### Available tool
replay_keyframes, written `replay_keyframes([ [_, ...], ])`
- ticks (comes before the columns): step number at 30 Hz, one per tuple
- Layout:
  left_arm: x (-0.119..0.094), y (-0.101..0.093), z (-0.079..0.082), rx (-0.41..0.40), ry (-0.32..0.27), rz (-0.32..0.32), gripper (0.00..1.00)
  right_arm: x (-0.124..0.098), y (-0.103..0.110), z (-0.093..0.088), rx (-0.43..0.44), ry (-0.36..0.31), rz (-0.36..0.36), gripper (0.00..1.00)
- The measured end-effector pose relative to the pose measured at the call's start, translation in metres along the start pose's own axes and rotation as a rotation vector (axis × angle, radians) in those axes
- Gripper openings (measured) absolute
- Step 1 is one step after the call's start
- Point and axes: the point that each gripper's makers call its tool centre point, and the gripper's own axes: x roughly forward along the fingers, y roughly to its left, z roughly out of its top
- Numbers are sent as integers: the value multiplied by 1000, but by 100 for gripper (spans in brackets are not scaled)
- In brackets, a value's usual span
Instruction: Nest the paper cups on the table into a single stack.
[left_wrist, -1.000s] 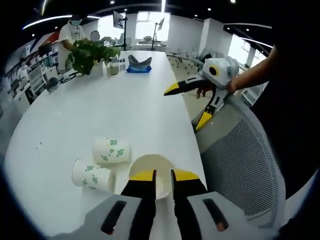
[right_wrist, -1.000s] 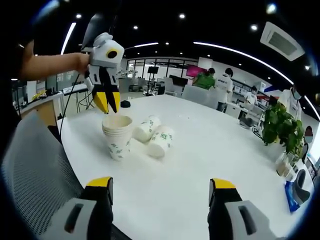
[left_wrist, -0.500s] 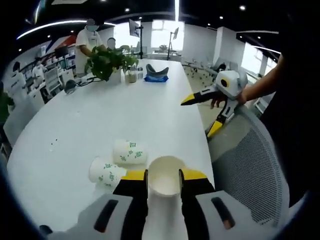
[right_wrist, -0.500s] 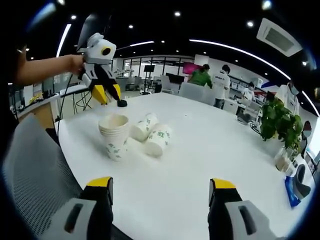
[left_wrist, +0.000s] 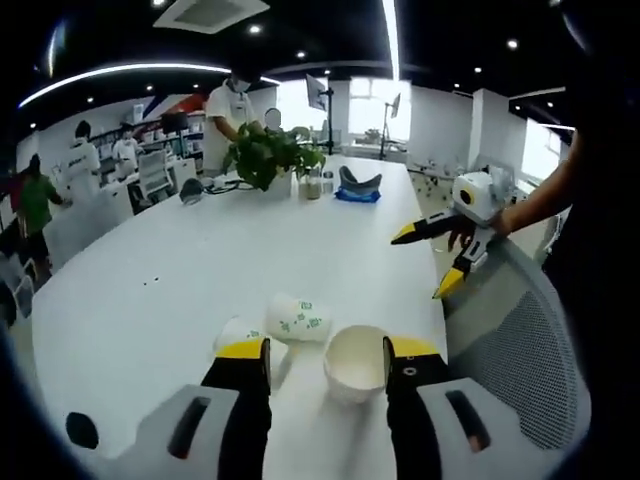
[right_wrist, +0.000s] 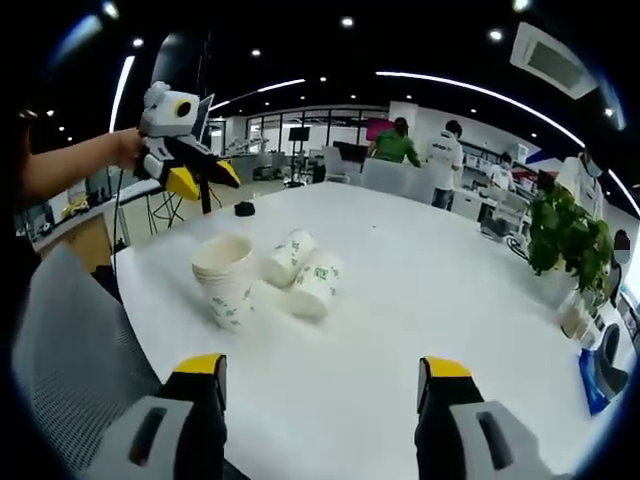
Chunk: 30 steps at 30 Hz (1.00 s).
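Matt paper cups (right_wrist: 228, 280) sit on a smooth, faintly glossy white table (right_wrist: 420, 300) beside a mesh-backed chair (left_wrist: 525, 370).

On the table (right_wrist: 420, 300) in front of me, a stack of cups (right_wrist: 224, 281) stands upright near the edge by the mesh chair (right_wrist: 60, 350), and just beside it, further onto the table, two single cups (right_wrist: 305, 272) lie on their sides, touching each other. In my left gripper view the stack (left_wrist: 356, 362) sits between my left gripper (left_wrist: 325, 352)'s spread jaws with the lying cups (left_wrist: 285, 322) to its left, while my right gripper (left_wrist: 445, 258) hangs wide apart off the table's right edge, above the chair (left_wrist: 520, 370). A potted plant (left_wrist: 268, 155) stands at the table's far end, with people behind it.
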Motion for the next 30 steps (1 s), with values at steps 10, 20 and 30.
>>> replay_keyframes([
  [10, -22, -5, -17, -45, -49, 93, 53, 31, -16, 7, 184, -17, 8, 72],
  [20, -36, -7, -20, -57, -87, 157, 62, 58, -20, 2, 162, 38, 24, 69],
  [30, -42, -22, -35, -82, -94, 230, 67, 88, -21, 11, 179, 50, 37, 65],
])
